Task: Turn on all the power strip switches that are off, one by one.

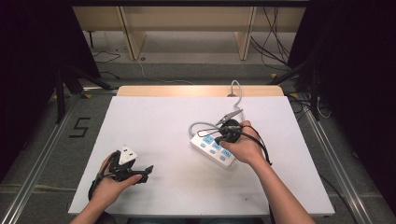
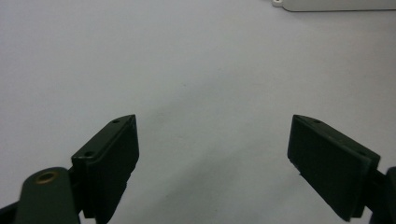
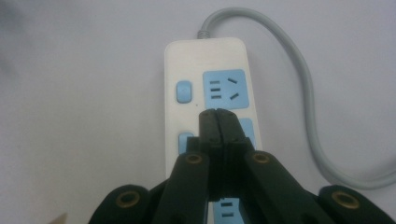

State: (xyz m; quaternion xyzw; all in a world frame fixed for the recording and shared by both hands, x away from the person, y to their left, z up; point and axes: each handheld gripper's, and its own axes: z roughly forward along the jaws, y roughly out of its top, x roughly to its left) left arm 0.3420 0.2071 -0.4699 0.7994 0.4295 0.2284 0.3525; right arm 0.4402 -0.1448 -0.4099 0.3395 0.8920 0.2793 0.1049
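We judge the power strip (image 3: 205,93) under the closed right hand-held gripper (image 3: 218,114) rigid, light, slippery; grip its long sides; left hand-held gripper (image 2: 212,140) wide, empty.

The closed right hand-held gripper (image 3: 218,114) hides the power strip's (image 3: 205,56) middle socket.

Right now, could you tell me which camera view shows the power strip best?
The right gripper view: the power strip lies close up, its blue sockets, switches and grey cable clear, partly behind the shut right hand-held gripper. The high view shows it small under the hand; the left gripper view catches an edge at top right.
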